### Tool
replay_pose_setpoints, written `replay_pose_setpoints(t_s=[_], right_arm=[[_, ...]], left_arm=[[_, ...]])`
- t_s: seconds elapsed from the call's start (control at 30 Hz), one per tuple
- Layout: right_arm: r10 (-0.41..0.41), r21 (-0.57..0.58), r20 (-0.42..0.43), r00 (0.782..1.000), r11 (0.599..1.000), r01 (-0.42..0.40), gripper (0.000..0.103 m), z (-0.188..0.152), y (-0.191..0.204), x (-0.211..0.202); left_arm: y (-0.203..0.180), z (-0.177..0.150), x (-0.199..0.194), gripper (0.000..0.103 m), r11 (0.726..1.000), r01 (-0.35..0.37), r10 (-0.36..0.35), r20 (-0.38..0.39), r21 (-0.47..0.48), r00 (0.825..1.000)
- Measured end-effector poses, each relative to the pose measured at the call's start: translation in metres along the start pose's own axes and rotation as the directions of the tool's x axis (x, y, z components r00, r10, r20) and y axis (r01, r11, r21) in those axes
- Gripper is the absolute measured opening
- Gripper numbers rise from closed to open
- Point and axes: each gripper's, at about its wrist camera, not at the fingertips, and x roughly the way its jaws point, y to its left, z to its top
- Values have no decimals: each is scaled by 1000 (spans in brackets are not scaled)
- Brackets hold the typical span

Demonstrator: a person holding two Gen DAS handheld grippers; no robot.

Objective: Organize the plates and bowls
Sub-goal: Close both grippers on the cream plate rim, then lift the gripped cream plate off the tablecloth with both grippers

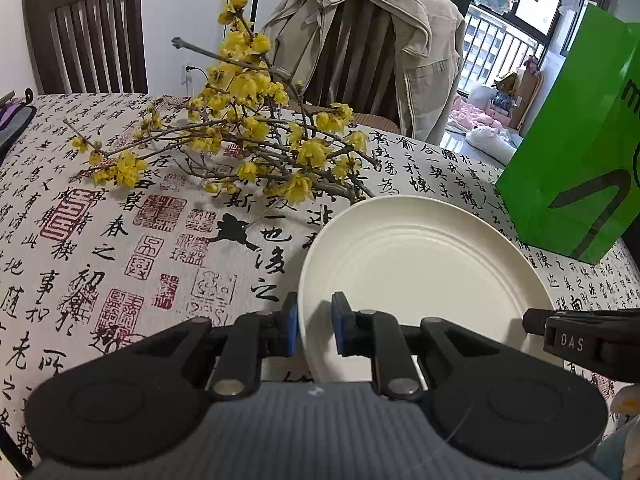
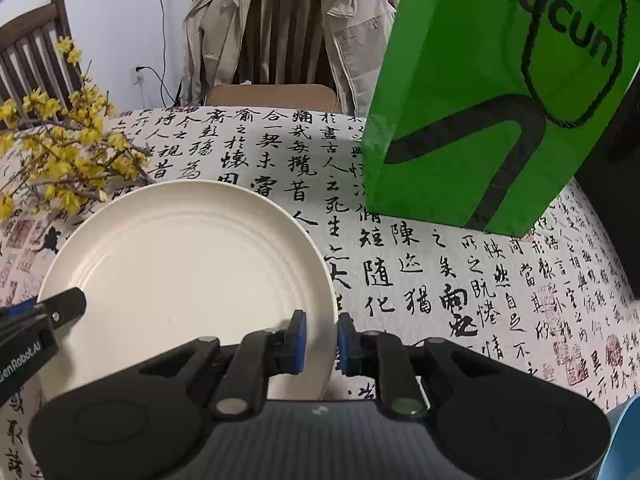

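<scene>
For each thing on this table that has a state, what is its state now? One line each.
White plate: empty, gripped at two rim points.
Left gripper: shut on the plate's left rim.
Right gripper: shut on the plate's right rim.
Green bag: standing upright, apart from the plate.
Yellow flower branches: in bloom.
Jacket: draped over a chair back.

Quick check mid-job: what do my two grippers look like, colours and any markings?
Both alike: the left gripper and right gripper have black linkage arms with silver pivot pins, blue pads on the fingers, and a ribbed grey body. White lettering marks each one's side.
</scene>
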Motion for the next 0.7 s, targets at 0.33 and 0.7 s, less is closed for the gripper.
replay_pose_setpoints(t_s=[0.33,0.7], right_arm=[[-47,-38,24,999,998,47,14,-2,4,-2],[-55,-64,38,998,996,57,10,-4,4,-5]], left_arm=[[-5,-1,-1,17,1000,-2,2,6,25,1000],[-9,-1,-7,17,998,-15,14,29,56,999]])
